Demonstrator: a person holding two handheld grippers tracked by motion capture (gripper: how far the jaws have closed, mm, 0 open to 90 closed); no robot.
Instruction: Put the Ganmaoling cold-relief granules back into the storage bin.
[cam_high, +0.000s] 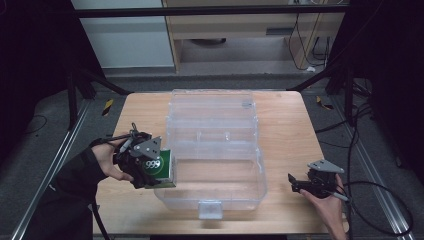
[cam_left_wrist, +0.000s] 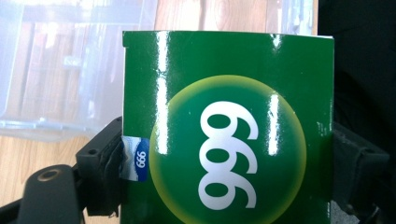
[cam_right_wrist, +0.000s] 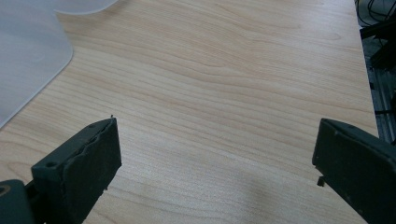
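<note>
Left gripper pinches glossy green carton at the clear plastic bin's left wall. Left gripper view shows its white "999". Right gripper, jaws spread, sits over bare wood-grain table near right edge.

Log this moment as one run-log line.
left hand-held gripper: shut on green box | box: at left wall of clear bin | right hand-held gripper: open, empty, over table

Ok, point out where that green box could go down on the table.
Bare wood lies right of the clear bin, between its wall and the open right gripper. A narrower strip runs along the table's left edge. It is crowded at the bin's left front corner, where the left gripper holds the green box.
</note>
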